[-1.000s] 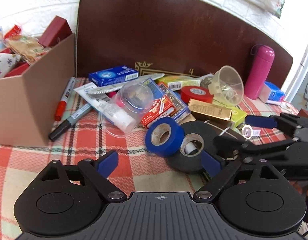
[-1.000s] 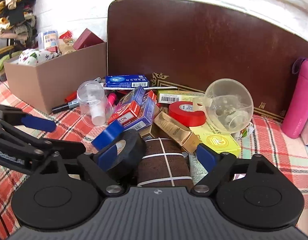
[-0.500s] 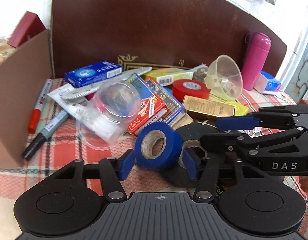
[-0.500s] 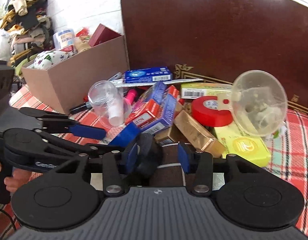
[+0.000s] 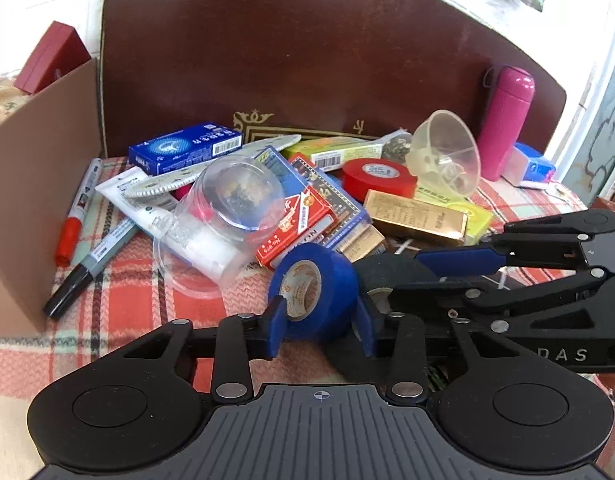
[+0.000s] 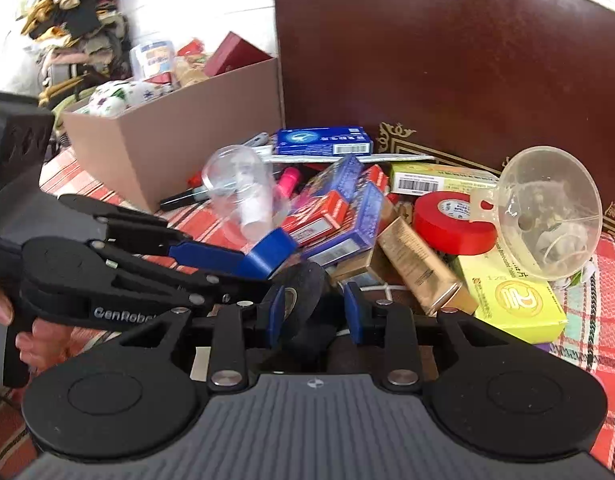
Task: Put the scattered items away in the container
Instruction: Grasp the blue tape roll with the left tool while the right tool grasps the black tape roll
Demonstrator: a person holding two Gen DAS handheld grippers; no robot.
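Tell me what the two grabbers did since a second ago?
Both were wide open, then moved in and closed their jaws. The left gripper now squeezes the blue tape roll; the right gripper squeezes the black tape roll. Both rolls seem to be still down at the pile. The red tape roll, clear funnel and cardboard box stayed put.

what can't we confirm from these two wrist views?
- Cardboard box contents: left wrist view shows only its outer wall, frame edge cuts it.
- Black tape roll: right wrist view, mostly hidden by the right gripper; firm contact unclear.
- Left gripper on blue tape roll: whether lifted, unclear.
- Items under the clear cup: distorted.
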